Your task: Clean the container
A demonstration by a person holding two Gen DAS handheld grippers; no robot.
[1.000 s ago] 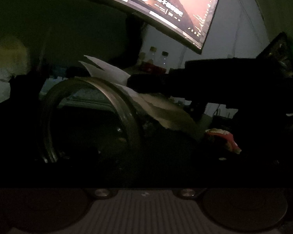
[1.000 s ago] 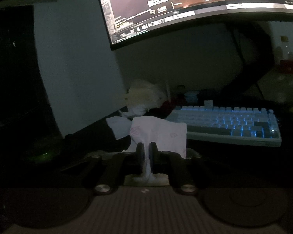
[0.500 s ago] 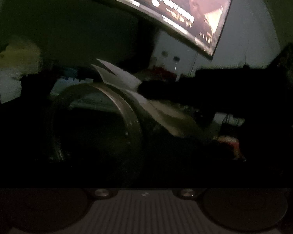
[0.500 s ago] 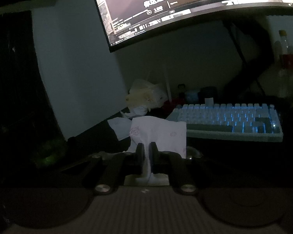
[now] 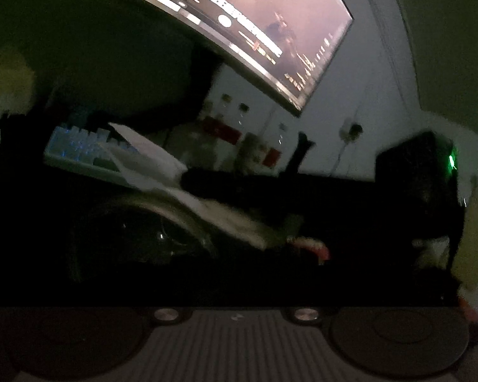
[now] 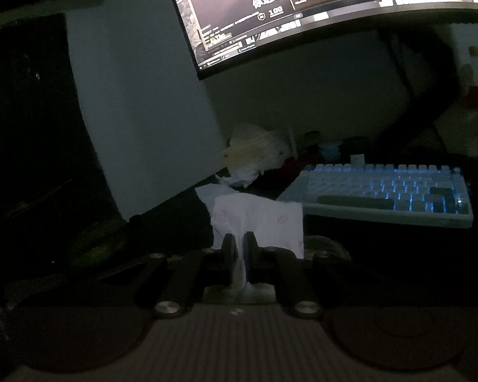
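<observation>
My right claw (image 6: 238,248) pinches the tissue (image 6: 261,219); left jaws are opening, fingers lost in dark, jar (image 5: 137,238) just ahead.

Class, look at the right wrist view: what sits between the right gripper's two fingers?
A white tissue is pinched between the shut fingers, seen in the right wrist view.

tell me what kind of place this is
Most likely a home computer desk in a dark room. A large curved monitor glows overhead showing a video or game, a backlit keyboard sits below it, and crumpled tissues clutter the desk beside them.
</observation>
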